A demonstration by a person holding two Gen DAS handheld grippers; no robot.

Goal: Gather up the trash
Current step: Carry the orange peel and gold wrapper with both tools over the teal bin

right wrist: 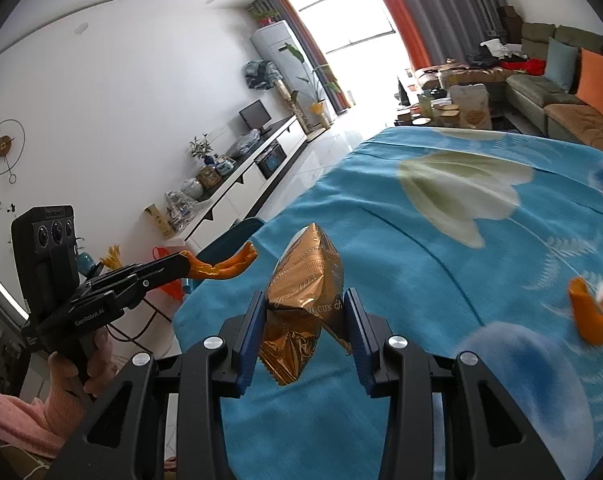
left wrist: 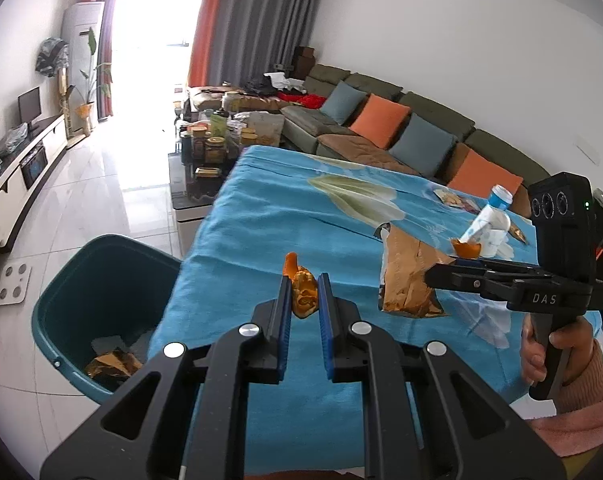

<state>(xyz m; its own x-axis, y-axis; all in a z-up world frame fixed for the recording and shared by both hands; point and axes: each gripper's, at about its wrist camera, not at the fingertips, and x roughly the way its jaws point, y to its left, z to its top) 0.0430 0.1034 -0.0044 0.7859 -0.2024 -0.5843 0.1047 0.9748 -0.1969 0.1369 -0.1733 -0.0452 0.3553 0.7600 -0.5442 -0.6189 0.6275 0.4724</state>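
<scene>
Orange peel (left wrist: 303, 294) and gold wrapper (right wrist: 301, 304) clamped above tablecloth edge (left wrist: 189, 264).

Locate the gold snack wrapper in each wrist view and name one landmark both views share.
Left wrist view: the gold snack wrapper hangs right of centre, pinched by the right gripper above the blue tablecloth.
Right wrist view: the wrapper sits at centre, between the gripper's fingers.
Shared landmark: the white standing air conditioner by the window.
</scene>
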